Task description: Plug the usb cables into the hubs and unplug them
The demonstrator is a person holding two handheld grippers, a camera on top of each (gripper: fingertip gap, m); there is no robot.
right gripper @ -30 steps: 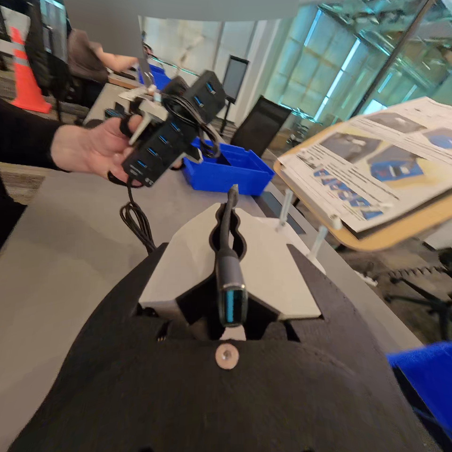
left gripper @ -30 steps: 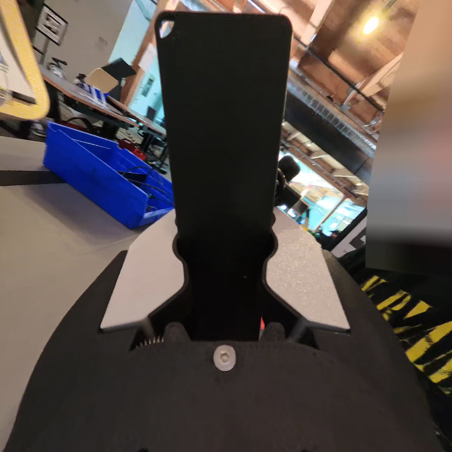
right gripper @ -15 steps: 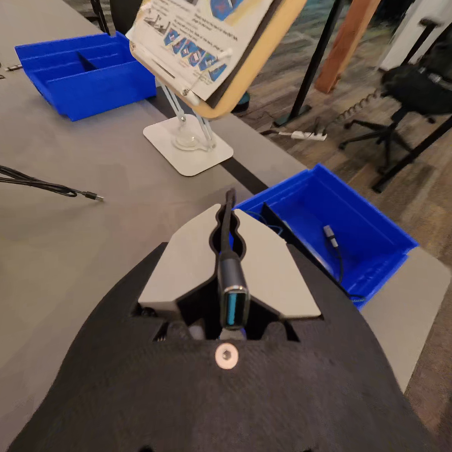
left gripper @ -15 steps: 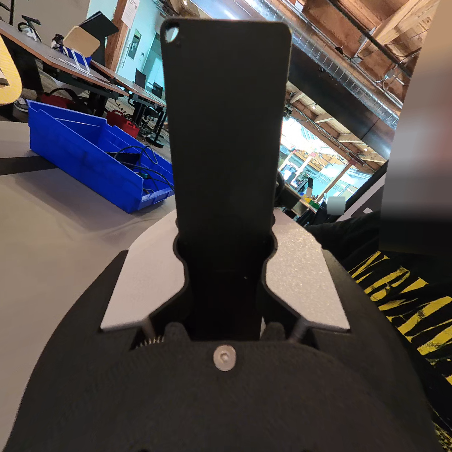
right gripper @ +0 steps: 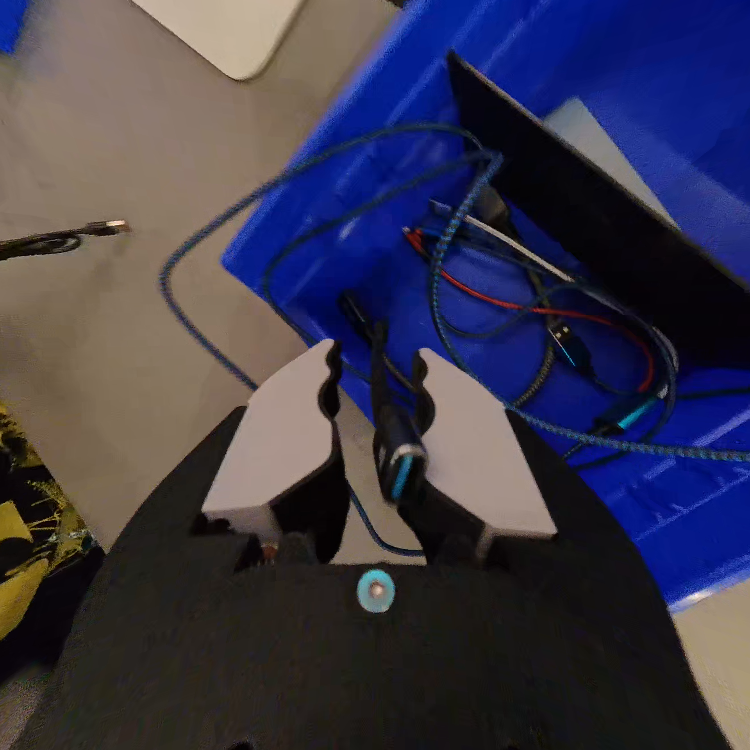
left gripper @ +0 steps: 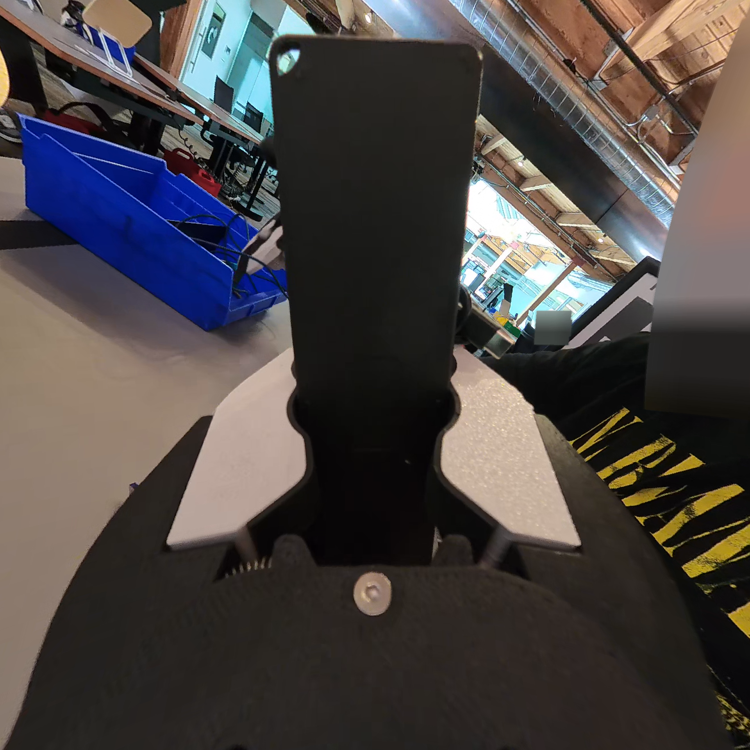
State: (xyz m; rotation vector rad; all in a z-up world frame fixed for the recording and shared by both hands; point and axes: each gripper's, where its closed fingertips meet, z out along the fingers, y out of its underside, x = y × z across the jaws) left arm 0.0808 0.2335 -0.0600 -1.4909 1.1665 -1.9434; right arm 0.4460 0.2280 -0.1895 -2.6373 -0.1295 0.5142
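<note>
My left tool (left gripper: pixel 373 389) pinched a flat black hub (left gripper: pixel 375 211), both grey fingers (left gripper: pixel 251 458) pressed against its sides. I saw only its plain back face, a small round hole in one upper corner; its ports were turned away from the camera and its lower end was lost in shadow between the fingers. The hub blocked the middle of the view. To its left a blue bin (left gripper: pixel 117 227) with dark cables stood on the grey worktop (left gripper: pixel 81 385), its near end cut off behind the hub.

My right tool (right gripper: pixel 377 357) stood spread over a second blue bin (right gripper: pixel 608 507). A dark cable plug (right gripper: pixel 395 442) with a blue-lit tip lay between the fingers, against the right one, clear of the left. Motion blur softened the picture. The bin held a tangle: red cable (right gripper: pixel 507 302), blue braided cable (right gripper: pixel 442 251), more plugs I could not sort out. A black divider (right gripper: pixel 588 227) hid the rest. Another cable end (right gripper: pixel 109 227) lay blurred on the worktop.
</note>
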